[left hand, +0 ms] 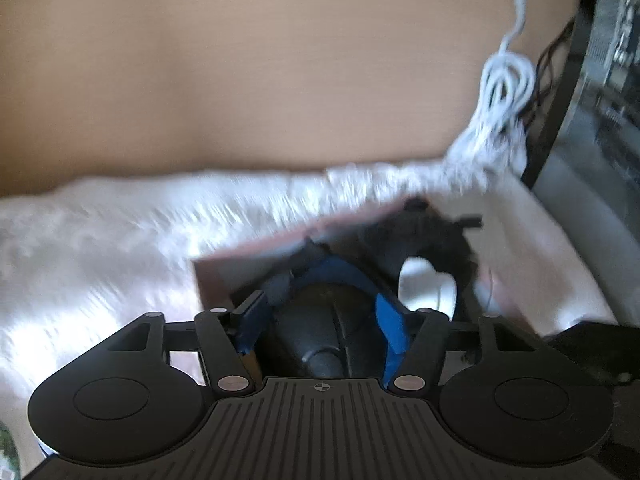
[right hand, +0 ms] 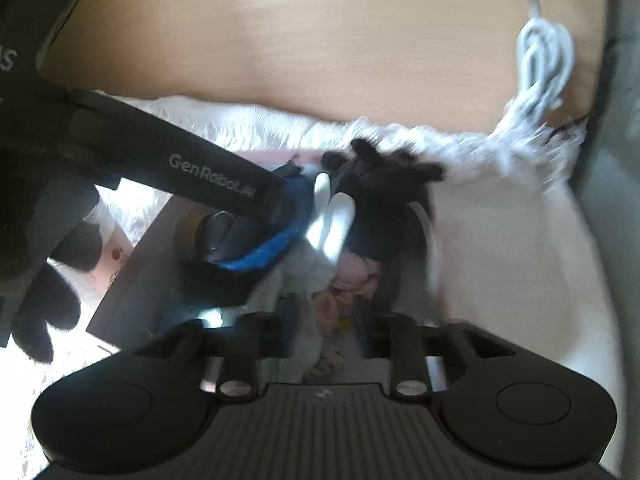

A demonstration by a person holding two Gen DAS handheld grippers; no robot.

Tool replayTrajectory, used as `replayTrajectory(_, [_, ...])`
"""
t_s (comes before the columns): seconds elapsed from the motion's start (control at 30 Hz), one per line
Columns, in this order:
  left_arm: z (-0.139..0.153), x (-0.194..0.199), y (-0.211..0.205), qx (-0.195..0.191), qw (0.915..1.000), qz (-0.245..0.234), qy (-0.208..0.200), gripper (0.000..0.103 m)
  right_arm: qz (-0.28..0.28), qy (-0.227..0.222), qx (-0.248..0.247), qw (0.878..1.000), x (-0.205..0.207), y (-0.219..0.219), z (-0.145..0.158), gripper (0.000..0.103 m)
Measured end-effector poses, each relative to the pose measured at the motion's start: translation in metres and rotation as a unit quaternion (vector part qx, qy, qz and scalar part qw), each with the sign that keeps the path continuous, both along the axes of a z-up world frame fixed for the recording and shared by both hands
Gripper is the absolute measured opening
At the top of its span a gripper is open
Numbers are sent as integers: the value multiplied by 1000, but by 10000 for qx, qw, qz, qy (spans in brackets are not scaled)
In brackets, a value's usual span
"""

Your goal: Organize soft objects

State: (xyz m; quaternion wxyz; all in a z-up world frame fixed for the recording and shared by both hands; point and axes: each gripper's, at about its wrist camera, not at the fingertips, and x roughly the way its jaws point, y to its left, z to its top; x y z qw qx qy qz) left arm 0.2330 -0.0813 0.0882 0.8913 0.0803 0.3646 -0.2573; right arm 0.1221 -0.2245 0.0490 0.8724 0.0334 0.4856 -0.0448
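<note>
Rug (left hand: pixel 100 240), white & fluffy, on wood floor (left hand: pixel 260 60); cable (left hand: pixel 506 84) nearby.

table surface (left hand: pixel 260 60) plain light tan wood tone. fluffy mat (left hand: pixel 100 240) white with a faint pink cast. coiled cable (left hand: pixel 506 80) white. box (right hand: pixel 140 264) pale pink outside. plush toy (right hand: pixel 384 200) black with white parts. gripper pads (left hand: pixel 394 328) blue; gripper bodies (right hand: pixel 320 420) black.
</note>
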Motion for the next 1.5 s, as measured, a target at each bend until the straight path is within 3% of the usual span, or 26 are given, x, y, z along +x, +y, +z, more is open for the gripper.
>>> replayTrajectory(0.07, [13, -13, 16, -295, 9992, 165, -222, 64, -68, -378, -232, 9990, -14, 1, 15, 83])
replayTrajectory(0.17, [26, -36, 43, -670, 9957, 441, -455, 64, -176, -653, -320, 9972, -23, 1, 30, 83])
replayTrajectory(0.3, [27, -80, 82, -845, 9914, 784, -622, 64, -59, -724, -363, 9967, -28, 9, 40, 83])
replayTrajectory(0.47, [-6, -145, 125, -728, 9862, 1396, -512, 64, 387, -769, -329, 9957, -48, 27, 43, 83])
replayTrajectory(0.67, [-63, -196, 143, -600, 9782, 1986, -9, 64, 1022, -788, -312, 9911, -82, 61, 37, 88])
replayTrajectory(0.77, [-85, -206, 140, -468, 9729, 2264, 87, 63, 1292, -531, -254, 9899, -95, 79, 15, 88])
replayTrajectory(0.93, [-94, -219, 127, -212, 9707, 2372, -309, 68, 1461, 86, -404, 9884, -98, 93, -20, 88])
replayTrajectory(1.07, [-99, -224, 118, -298, 9620, 2673, -477, 72, 1170, 182, -275, 9926, -92, 86, -27, 103])
replayTrajectory(1.17, [-100, -226, 113, -196, 9606, 2713, -572, 72, 987, 191, -10, 9949, -91, 74, -32, 103])
replayTrajectory(1.5, [-101, -229, 110, -176, 9595, 2747, -602, 72, 1178, -92, -21, 9930, -100, 71, -36, 103])
